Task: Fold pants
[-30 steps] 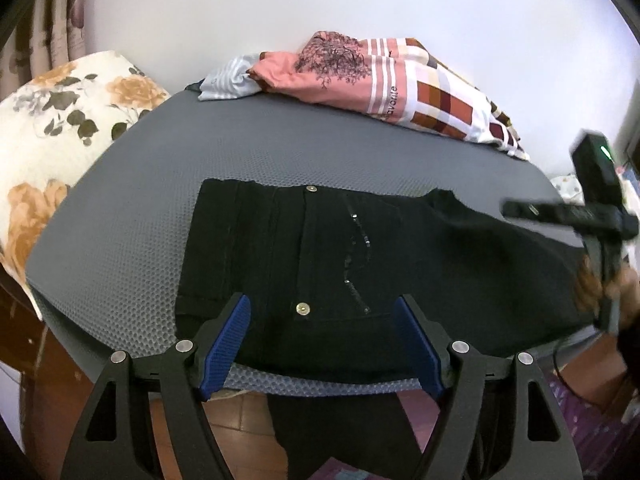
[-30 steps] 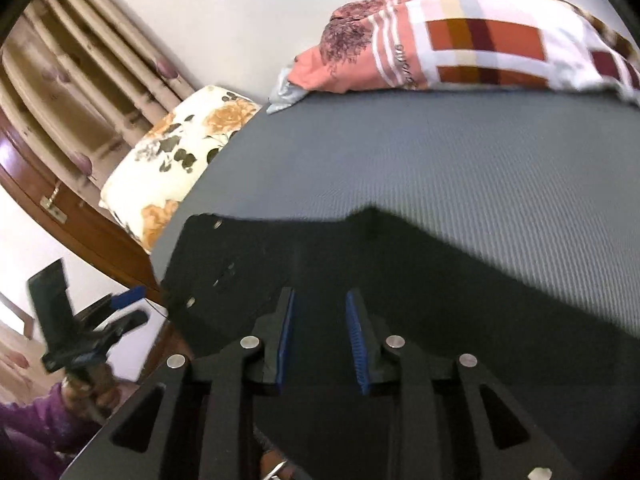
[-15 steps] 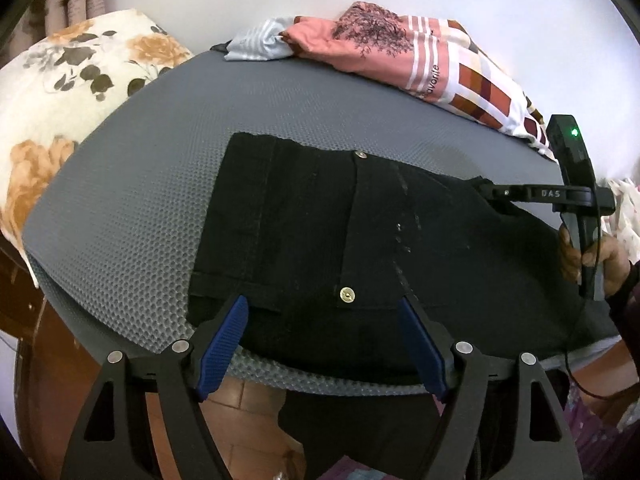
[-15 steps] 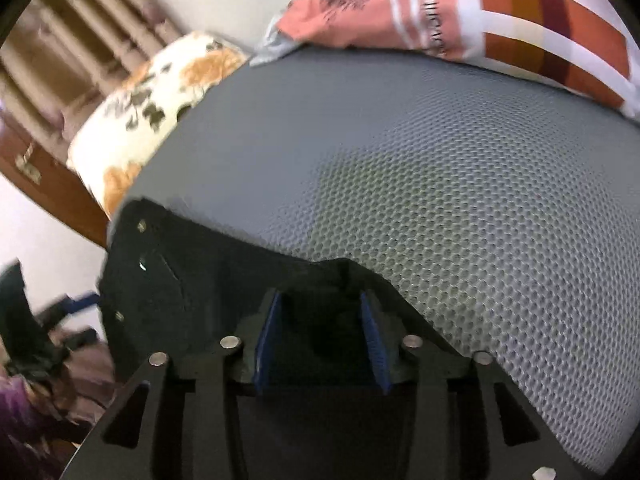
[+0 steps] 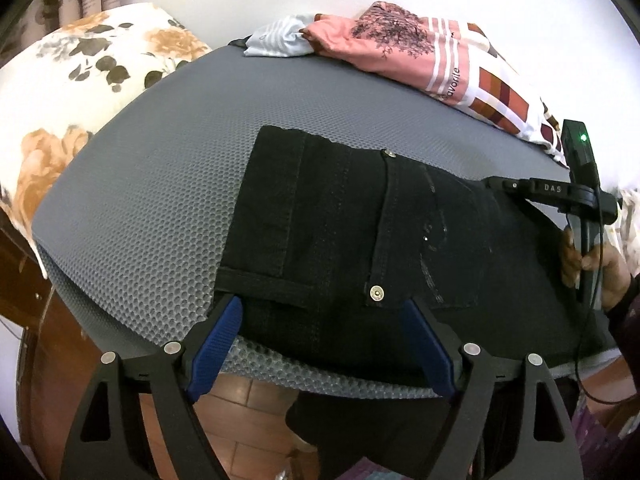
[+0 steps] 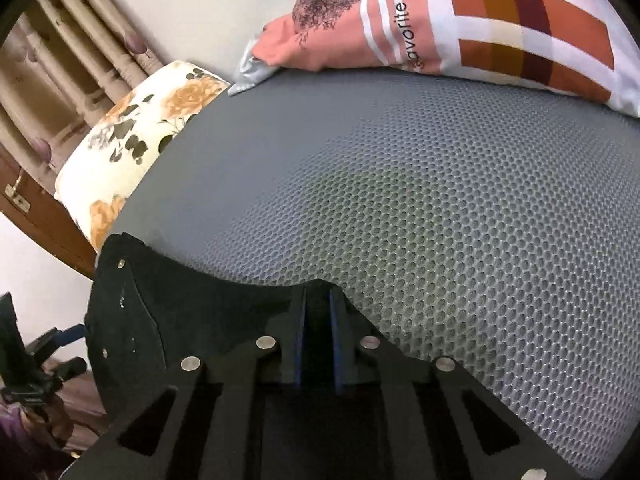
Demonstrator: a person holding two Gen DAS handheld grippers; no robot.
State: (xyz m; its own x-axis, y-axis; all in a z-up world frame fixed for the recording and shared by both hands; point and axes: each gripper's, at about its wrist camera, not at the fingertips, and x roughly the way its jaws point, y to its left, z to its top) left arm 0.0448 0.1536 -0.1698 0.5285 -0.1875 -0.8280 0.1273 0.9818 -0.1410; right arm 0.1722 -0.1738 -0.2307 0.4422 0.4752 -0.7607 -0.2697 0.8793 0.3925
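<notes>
The black jeans (image 5: pixel 360 240) lie flat on the grey honeycomb mat (image 5: pixel 160 200), waistband toward the floral pillow (image 5: pixel 80 80). Over the last second the right gripper (image 6: pixel 318 320) has narrowed its blue pads from a loose gap to a tight pinch on the far edge of the denim, so the fold looks about to start, while the left gripper (image 5: pixel 320 332) stays spread wide at the near edge, holding nothing. Readable writing: "favorite" on the pink striped garment (image 6: pixel 400 32), and "DAS" on the right gripper's body.
</notes>
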